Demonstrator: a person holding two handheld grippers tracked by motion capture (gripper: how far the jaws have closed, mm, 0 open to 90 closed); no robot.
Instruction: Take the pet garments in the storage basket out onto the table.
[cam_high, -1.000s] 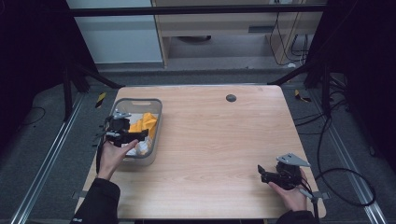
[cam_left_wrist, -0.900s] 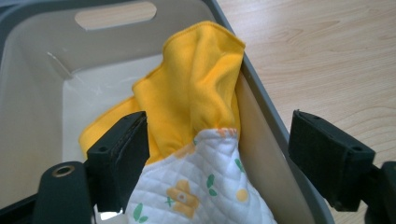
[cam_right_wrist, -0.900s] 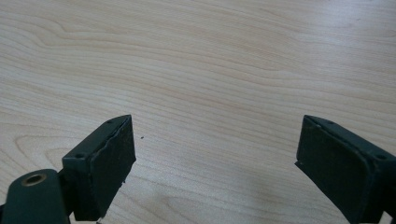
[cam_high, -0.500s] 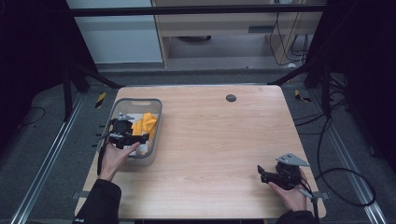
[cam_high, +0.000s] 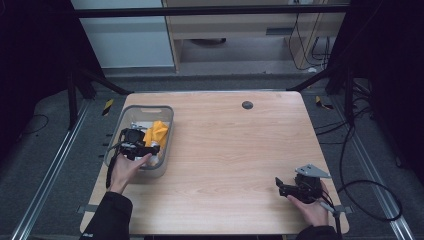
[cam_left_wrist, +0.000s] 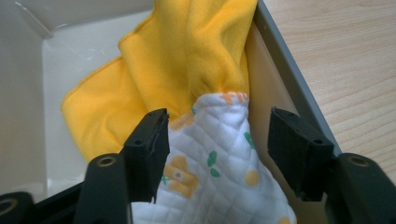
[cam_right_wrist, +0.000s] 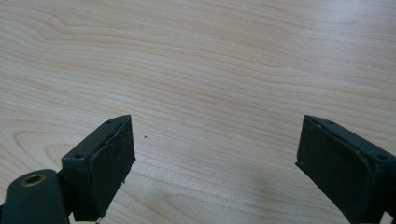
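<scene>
A pale wood-grain worktop (cam_high: 225, 150) stood on a grey carpeted floor (cam_high: 45, 150), with dark frame posts at either side and a light cabinet (cam_high: 240, 30) behind it; a small dark round disc (cam_high: 247, 105) sat near its far edge. At the worktop's left edge lay a grey bin (cam_high: 165, 112), and in it a yellow cloth (cam_high: 159, 131) lay bunched against the wall nearest the worktop's middle, with a white quilted cloth (cam_left_wrist: 219, 172) printed with orange flowers and green leaves just below it, the two touching. The left gripper (cam_high: 134, 145) reached into the bin, its jaws having just been closing around the white quilted cloth, which sat between them; one jaw touched the fabric while the other stood a little apart from it, so the grip was not yet made. The right gripper (cam_high: 286, 187) rested near the worktop's near right corner, well apart from the bin, its jaws spread wide over bare wood.
</scene>
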